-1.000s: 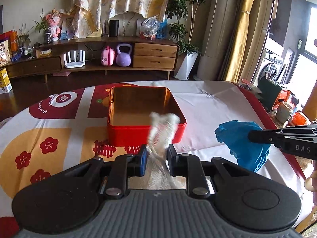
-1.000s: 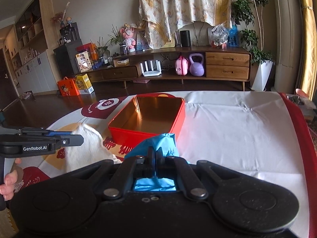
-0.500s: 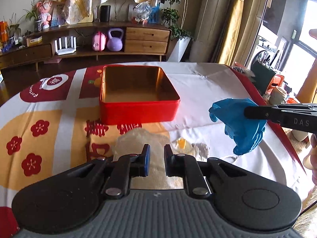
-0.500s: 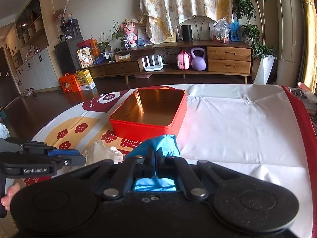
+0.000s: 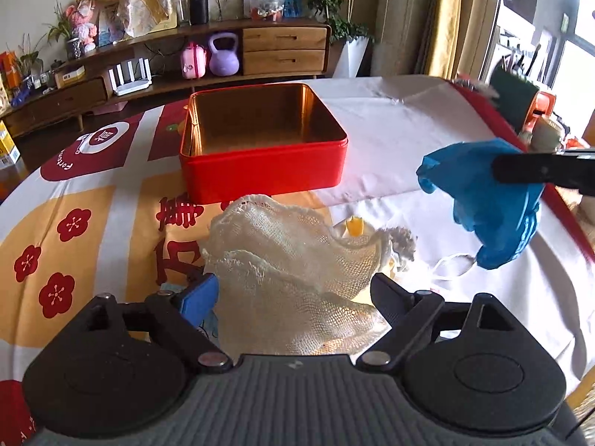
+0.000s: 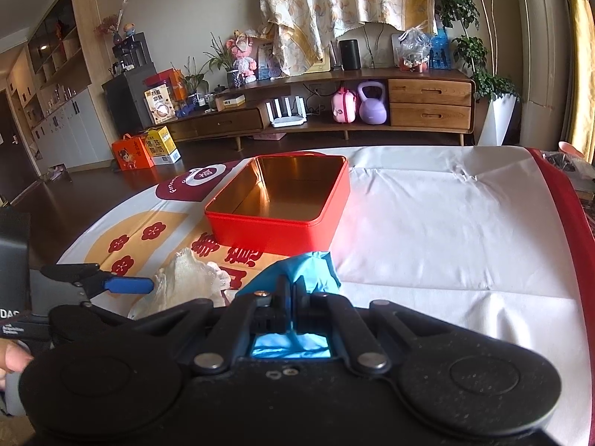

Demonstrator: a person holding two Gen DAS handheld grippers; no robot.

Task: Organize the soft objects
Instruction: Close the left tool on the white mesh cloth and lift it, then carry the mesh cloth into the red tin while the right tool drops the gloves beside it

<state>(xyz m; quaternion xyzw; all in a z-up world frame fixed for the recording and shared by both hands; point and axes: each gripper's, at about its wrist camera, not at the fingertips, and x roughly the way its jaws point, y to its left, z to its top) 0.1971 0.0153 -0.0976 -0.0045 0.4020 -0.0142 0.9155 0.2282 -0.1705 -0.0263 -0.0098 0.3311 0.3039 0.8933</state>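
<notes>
Nearest the left wrist camera, the left tool (image 5: 293, 291) stands spread wide, released, with the cream mesh cloth (image 5: 293, 260) lying loose on the worktop (image 5: 427, 141) between its fingers. A closing pinch here would likely catch only the top fold, because the open weave is slack and heaped; the rest could then trail and drag across the printed tablecloth (image 5: 74, 223), or snag on a fingertip (image 5: 197, 297). Just right of the cloth lie a small pale item with a yellow patch (image 5: 355, 226) and a white loop of cord (image 5: 452, 265); what they are cannot be made out, but either could be swept up with the cloth. Farther right, the right tool (image 6: 292, 297) is clenched on the blue glove (image 5: 483, 200), which hangs clear above the worktop; its dangling end could catch the tin's rim on the way over. Beyond the cloth, close to its far edge, sits the red tin (image 5: 264, 171), lid off, its gold interior bare, so nothing has been stowed yet.
</notes>
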